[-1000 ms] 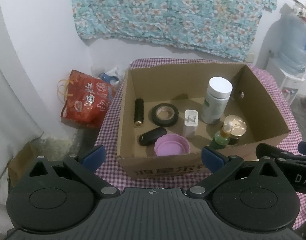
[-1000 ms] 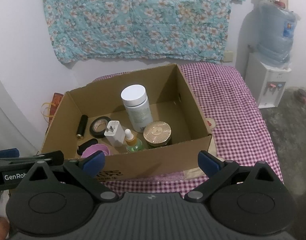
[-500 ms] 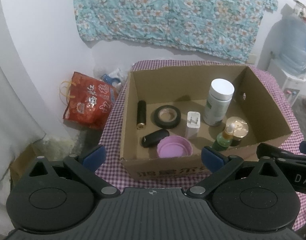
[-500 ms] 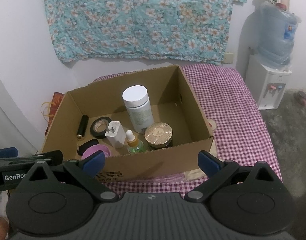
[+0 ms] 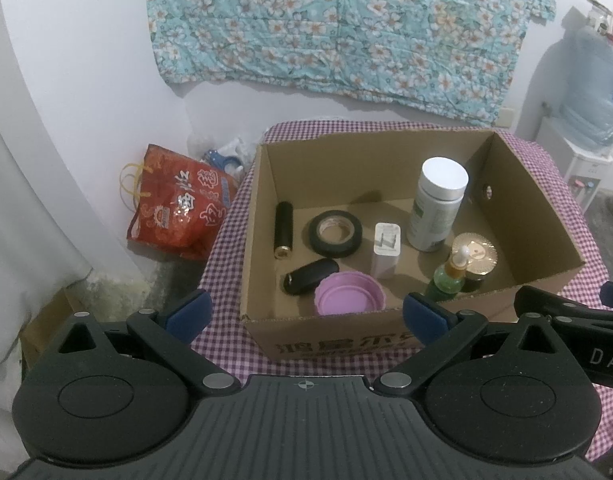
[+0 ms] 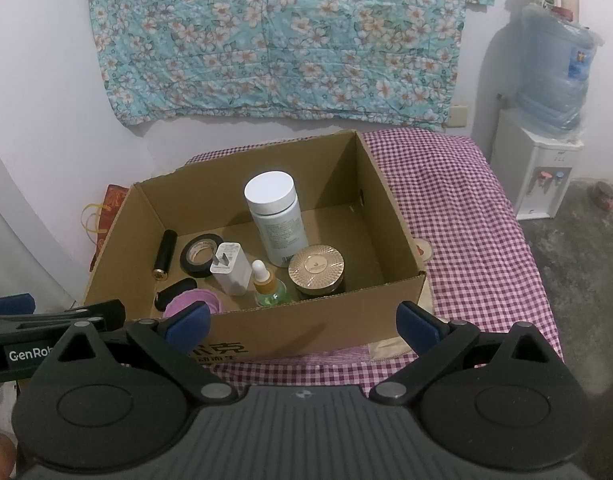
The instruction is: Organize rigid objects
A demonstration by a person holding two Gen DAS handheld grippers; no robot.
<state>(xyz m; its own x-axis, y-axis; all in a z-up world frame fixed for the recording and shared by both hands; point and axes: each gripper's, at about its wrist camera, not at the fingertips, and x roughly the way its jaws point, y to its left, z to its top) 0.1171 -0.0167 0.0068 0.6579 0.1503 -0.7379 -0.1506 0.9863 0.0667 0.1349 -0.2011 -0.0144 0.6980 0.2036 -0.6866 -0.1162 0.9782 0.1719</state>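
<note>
Eight items are sitting in the box point(image 5: 386, 152) at frame centre. Both grippers, left point(image 5: 304, 311) and right point(image 6: 302, 318), are hovering spread wide, holding nothing. Bottle point(image 6: 275, 218), likely light and stiff, is suiting a mid-body grip; jar point(image 6: 316, 270) and dropper point(image 6: 266, 286) are looking breakable. Left view is showing a red bag point(image 5: 176, 210); right view is showing a dispenser point(image 6: 540, 172).

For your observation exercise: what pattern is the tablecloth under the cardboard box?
Purple-and-white gingham check on the tablecloth; clearest in the right wrist view.
</note>
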